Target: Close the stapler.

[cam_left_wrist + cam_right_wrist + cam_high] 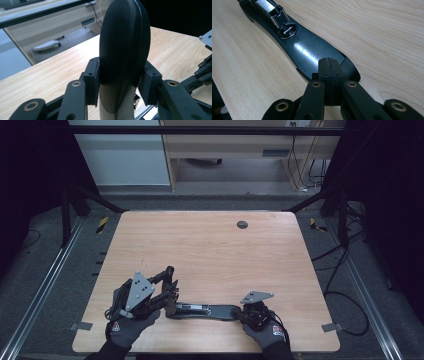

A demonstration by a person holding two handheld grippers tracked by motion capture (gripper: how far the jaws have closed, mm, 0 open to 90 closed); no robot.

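Both hand-held grippers work on one long black object [200,310] that lies near the front edge of the wooden table [210,245]. On the left side, the left gripper [169,296] is closed on one end of this object: in the left gripper view its two black pads [94,82] press on both sides of a rounded black paddle-shaped end [123,42], which stands up between them. A paler part of the object goes down below the pads in that view.

On the right side, the right gripper [243,314] has its jaws fully together. In the right gripper view the two pads [329,68] touch each other with no gap, and their tips rest on the wide glossy end of the object [309,52]; I cannot tell if a thin edge is pinched between them.

Smaller parts are seen on the object in the right gripper view: a silver metal strip [268,7] along its far part, and just before it an oval metal fitting [287,30]. Each gripper is held by a hand in a grey glove [131,325]. Far on the table there is a small dark round hole [242,224], well apart from the object.
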